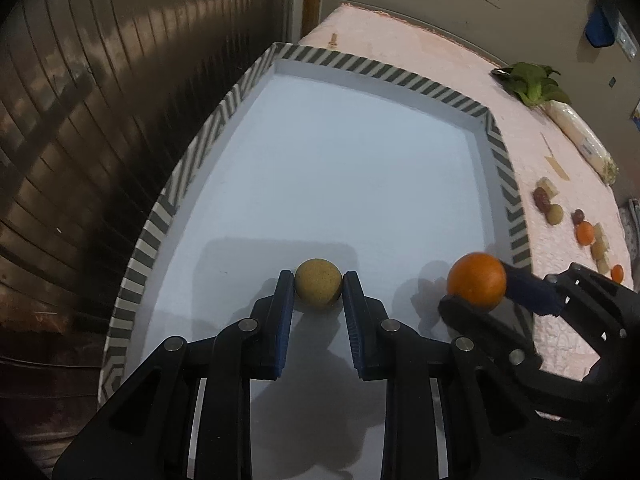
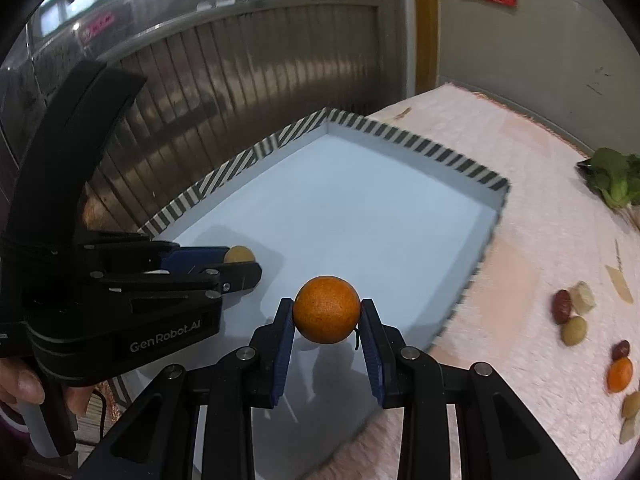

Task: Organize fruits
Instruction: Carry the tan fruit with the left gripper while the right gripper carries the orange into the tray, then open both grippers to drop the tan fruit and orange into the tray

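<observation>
A white tray (image 1: 500, 168) with a grey-and-white striped rim lies on a pink cloth; it also shows in the right wrist view (image 2: 420, 148). My left gripper (image 1: 319, 292) is shut on a small tan-yellow round fruit (image 1: 319, 290) low over the tray's near left part; in the right wrist view that gripper (image 2: 244, 264) holds the same fruit (image 2: 239, 255). My right gripper (image 2: 327, 316) is shut on a small orange (image 2: 327, 309) above the tray's near edge. In the left wrist view the right gripper (image 1: 480, 292) and its orange (image 1: 477, 282) are at the right.
Several loose fruits lie on the cloth right of the tray: dark red ones (image 2: 562, 306), tan ones (image 2: 574, 330) and an orange (image 2: 620, 374). A leafy green vegetable (image 1: 534, 84) and a white wrapped roll (image 1: 580, 138) lie farther back. A dark slatted wall (image 1: 100, 120) stands left.
</observation>
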The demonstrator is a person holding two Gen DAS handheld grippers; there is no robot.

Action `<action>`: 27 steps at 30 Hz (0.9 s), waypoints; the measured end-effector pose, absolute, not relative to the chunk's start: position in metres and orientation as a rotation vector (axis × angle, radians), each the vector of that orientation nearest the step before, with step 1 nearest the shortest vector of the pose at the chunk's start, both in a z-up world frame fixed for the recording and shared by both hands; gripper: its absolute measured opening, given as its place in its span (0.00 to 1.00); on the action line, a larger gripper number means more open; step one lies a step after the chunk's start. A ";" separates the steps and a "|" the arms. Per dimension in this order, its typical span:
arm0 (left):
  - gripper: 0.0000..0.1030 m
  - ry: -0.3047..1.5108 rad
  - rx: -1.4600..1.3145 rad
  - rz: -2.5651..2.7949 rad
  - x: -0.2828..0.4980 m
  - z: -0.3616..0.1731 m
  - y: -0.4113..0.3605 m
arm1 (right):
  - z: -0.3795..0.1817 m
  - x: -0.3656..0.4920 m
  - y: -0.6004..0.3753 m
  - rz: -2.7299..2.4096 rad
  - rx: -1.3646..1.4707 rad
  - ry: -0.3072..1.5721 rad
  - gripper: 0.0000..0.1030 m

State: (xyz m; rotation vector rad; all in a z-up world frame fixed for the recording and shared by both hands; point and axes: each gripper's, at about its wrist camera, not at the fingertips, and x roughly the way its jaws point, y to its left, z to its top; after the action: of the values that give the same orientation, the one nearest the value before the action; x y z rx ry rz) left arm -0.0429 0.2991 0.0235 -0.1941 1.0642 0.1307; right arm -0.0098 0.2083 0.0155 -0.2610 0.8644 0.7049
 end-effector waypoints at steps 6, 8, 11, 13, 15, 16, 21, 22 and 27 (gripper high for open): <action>0.23 1.053 -0.165 0.157 -0.043 0.023 0.299 | 0.004 -0.006 0.219 0.727 -0.287 0.903 0.30; 0.28 1.047 -0.142 0.166 -0.044 0.023 0.296 | 0.002 -0.006 0.220 0.743 -0.295 0.916 0.31; 0.48 1.024 -0.144 0.166 -0.044 0.026 0.295 | 0.003 -0.006 0.219 0.743 -0.293 0.908 0.34; 0.59 0.992 -0.156 0.176 -0.047 0.031 0.298 | 0.004 -0.009 0.217 0.764 -0.274 0.906 0.42; 0.61 0.966 -0.149 0.194 -0.048 0.037 0.297 | 0.005 -0.012 0.217 0.778 -0.267 0.905 0.44; 0.61 0.953 -0.139 0.204 -0.049 0.041 0.297 | 0.006 -0.014 0.215 0.778 -0.265 0.899 0.44; 0.61 0.914 -0.121 0.184 -0.053 0.058 0.284 | 0.020 -0.019 0.193 0.777 -0.182 0.873 0.44; 0.61 0.908 -0.118 0.172 -0.054 0.062 0.279 | 0.023 -0.020 0.187 0.769 -0.171 0.865 0.44; 0.61 0.889 -0.107 0.100 -0.053 0.074 0.245 | 0.041 -0.030 0.152 0.691 -0.135 0.786 0.44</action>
State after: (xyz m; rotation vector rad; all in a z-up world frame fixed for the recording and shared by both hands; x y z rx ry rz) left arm -0.0529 0.2450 0.0744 -0.1066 0.8891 0.0996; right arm -0.0302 0.1519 0.0410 -0.1346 0.7864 0.6907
